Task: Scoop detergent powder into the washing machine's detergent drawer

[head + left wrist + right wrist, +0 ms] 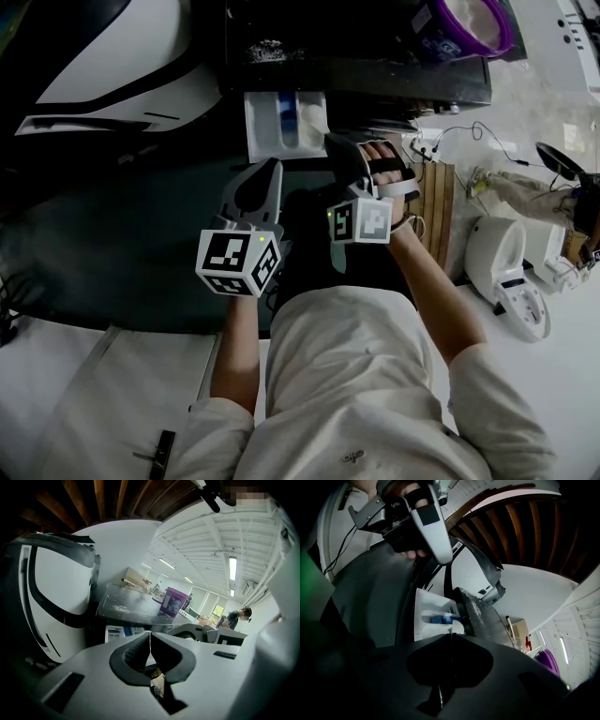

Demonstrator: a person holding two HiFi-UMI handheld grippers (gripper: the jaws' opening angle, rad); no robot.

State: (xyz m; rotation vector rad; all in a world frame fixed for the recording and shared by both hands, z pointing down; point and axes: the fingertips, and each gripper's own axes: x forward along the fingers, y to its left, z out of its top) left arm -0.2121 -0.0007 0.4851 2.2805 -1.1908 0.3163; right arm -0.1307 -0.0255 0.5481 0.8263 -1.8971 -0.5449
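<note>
Dark wooden beams, white ribbed ceiling with strip lights, perhaps windows beyond

- Wooden slatted board: lying on the pale floor at the right.
- White cable: trailing in loops across the floor beyond the board.
- White rounded appliance: sitting near the board, on its right.
- Flat pale panel: lying at the lower left, with a small black object resting on it.
- White curved housing with a black stripe: standing at the far left.
- Dark wooden ceiling beams: running overhead.
- Strip lights: glowing on the white ceiling.
- Person in a dark top: standing in the background.
</note>
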